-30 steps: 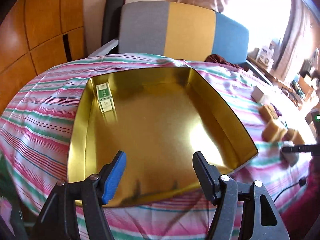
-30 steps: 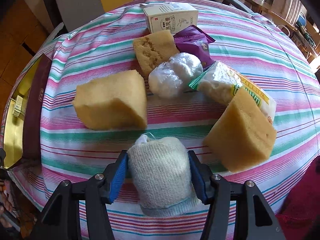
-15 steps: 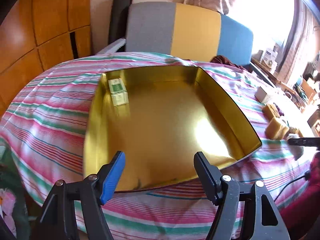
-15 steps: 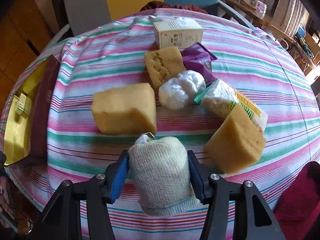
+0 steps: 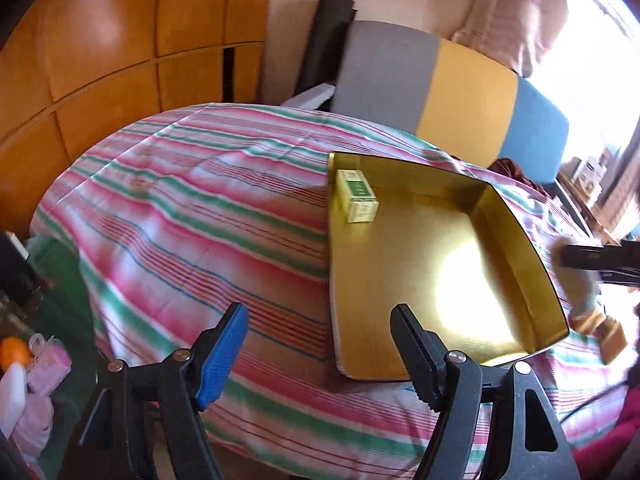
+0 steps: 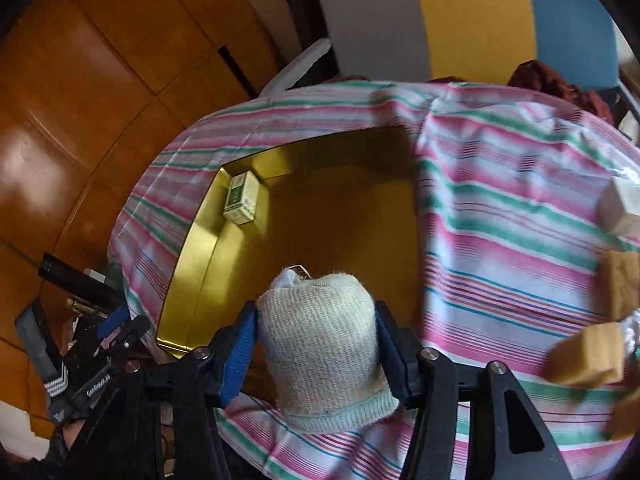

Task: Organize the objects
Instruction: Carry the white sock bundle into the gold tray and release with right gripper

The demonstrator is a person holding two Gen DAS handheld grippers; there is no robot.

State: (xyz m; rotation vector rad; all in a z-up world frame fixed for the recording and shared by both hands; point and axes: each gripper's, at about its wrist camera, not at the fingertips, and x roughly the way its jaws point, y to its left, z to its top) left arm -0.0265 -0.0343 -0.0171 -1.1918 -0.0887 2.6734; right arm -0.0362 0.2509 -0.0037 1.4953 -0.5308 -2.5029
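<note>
Blue pads of the right gripper are clamped on one knitted pouch — upright, its tied top pointing away from the jaws, over the near edge of the single gold tray. One small green-and-cream box lies in the tray's far left corner, its long axis running along the left wall. Off to the right, on the striped cloth, sit three tan sponges and a pale carton. The left gripper hangs wide open and holds nothing — it sits beside the tray's left edge. One three-coloured chair stands behind the table.
</note>
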